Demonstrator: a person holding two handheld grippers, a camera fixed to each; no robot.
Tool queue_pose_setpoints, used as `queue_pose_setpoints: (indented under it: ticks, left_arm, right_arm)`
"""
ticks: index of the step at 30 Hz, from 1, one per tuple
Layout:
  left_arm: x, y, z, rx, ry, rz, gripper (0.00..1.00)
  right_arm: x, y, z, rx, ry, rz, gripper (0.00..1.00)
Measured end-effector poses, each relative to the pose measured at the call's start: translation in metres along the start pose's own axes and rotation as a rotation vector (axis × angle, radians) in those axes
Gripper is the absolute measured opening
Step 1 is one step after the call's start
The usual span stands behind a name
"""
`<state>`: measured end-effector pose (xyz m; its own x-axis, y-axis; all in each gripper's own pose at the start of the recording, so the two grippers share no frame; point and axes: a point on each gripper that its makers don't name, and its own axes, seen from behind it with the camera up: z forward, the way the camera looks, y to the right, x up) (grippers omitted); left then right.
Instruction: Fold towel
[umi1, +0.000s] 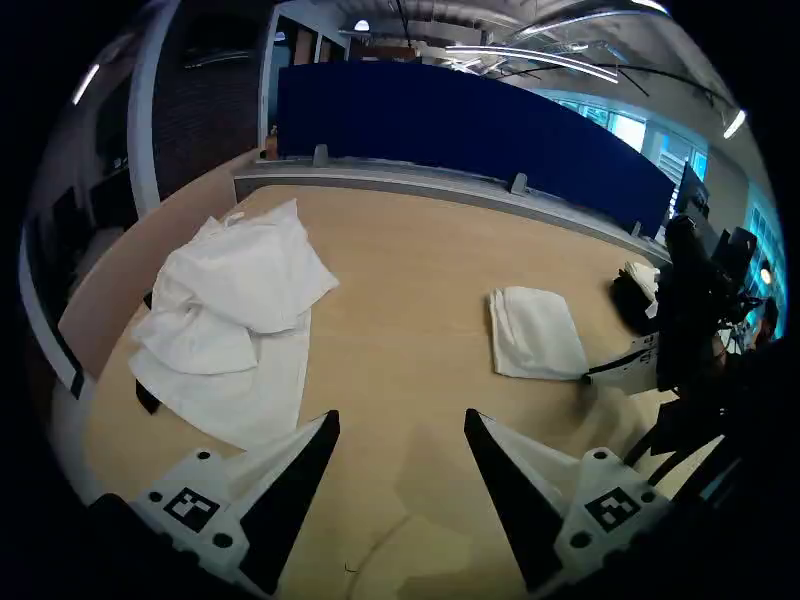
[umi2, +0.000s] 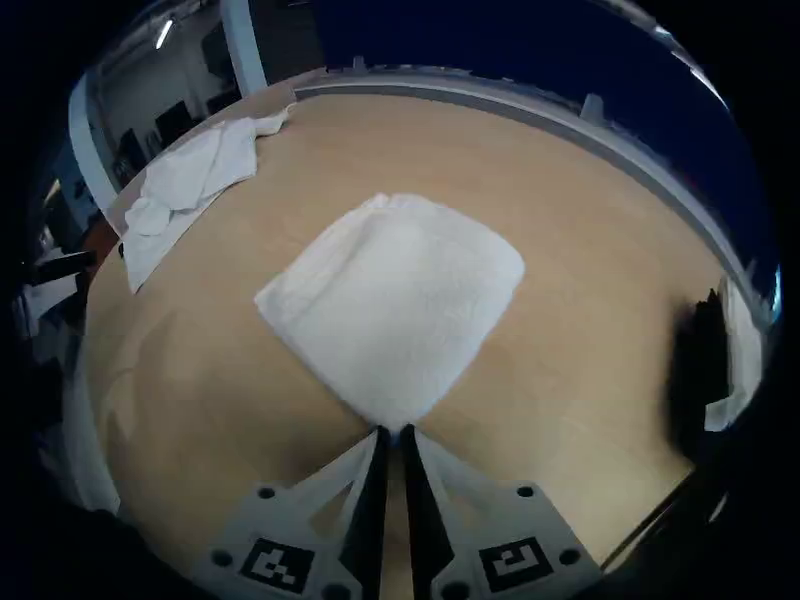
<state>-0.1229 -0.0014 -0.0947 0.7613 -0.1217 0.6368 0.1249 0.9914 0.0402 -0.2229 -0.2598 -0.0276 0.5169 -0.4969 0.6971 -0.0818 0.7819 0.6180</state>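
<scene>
Left gripper view: the left claw (umi1: 400, 415) hangs released over the table (umi1: 420, 250), with the folded towel (umi1: 535, 332) ahead to its right and a loose pile (umi1: 235, 310) ahead-left. Right gripper view: the right claw (umi2: 391, 435), the nearer one, is clenched at the towel's (umi2: 395, 300) near corner, though I cannot tell whether it pinches cloth. No writing is readable, just square markers (umi2: 275, 565).

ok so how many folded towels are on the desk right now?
1. The folded towel lies mid-way across the desk, its near corner at the right gripper tips. The rumpled heap near the desk's end is unfolded; more could be hidden in it.
</scene>
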Motion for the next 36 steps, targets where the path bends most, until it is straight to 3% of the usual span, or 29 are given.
queue_pose_setpoints:
  ticks: [6, 12, 27, 36]
  left_arm:
    - [-0.001, 0.0, 0.0, 0.001, -0.002, 0.0, 0.93]
    - [0.002, 0.0, -0.002, 0.002, 0.002, 0.002, 0.93]
    - [0.016, -0.002, -0.005, 0.005, 0.029, 0.0, 0.93]
    - [0.021, -0.002, -0.009, 0.003, 0.044, -0.002, 0.93]
  right_arm:
    - [0.004, 0.001, -0.002, 0.002, 0.021, 0.005, 0.06]
    - [0.027, 0.005, -0.017, -0.003, 0.079, 0.004, 0.05]
    - [0.13, 0.014, -0.085, -0.001, 0.273, -0.035, 0.05]
    - [0.168, 0.026, -0.126, -0.015, 0.336, -0.065, 0.05]
